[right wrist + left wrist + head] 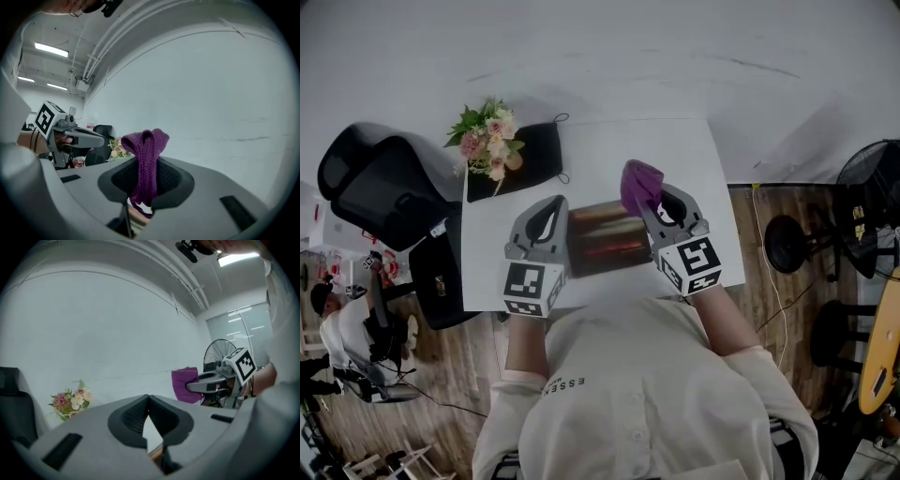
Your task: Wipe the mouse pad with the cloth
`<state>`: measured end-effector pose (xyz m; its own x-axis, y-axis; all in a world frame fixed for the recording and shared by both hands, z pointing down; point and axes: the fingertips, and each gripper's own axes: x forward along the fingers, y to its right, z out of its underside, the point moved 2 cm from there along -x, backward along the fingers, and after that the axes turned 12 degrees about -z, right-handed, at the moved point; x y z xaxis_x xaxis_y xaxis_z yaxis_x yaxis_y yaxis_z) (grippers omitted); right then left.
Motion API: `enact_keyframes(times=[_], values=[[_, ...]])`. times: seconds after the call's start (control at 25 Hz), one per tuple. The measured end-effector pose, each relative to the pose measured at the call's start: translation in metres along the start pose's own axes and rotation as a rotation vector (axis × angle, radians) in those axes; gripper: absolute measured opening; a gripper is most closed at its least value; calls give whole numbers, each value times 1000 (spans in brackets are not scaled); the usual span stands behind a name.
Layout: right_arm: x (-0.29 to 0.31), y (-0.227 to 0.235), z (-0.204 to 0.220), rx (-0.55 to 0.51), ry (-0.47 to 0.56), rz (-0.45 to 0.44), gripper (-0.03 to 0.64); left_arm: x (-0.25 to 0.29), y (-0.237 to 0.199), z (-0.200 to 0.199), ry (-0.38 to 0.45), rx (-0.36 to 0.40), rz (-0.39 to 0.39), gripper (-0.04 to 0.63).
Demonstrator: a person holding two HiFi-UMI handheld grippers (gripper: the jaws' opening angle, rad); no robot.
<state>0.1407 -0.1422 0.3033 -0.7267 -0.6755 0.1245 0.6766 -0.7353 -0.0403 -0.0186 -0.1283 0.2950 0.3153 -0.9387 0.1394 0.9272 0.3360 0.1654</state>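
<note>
A purple cloth (639, 186) (146, 154) sticks up in a bunch from my right gripper (654, 202) (146, 176), which is shut on it over the middle of the white table (675, 150). A dark brown glossy pad (605, 239) lies flat near the table's front edge, between the two grippers. My left gripper (549, 211) (148, 401) hovers at the pad's left side, its jaws together with nothing in them. From the left gripper view the cloth (183, 384) hangs in the right gripper (206, 383) off to the right.
A black flat mat (534, 155) with a small flower bouquet (490, 139) (70, 401) lies at the table's back left. A black office chair (380, 187) stands left of the table, and a floor fan (867, 206) to the right. A white wall runs behind the table.
</note>
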Motion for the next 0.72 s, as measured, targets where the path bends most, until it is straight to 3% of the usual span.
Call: enact_keyframes(times=[0.72], values=[[-4, -6, 1, 13, 6, 10, 92, -11, 1, 3, -24, 7, -22, 0]])
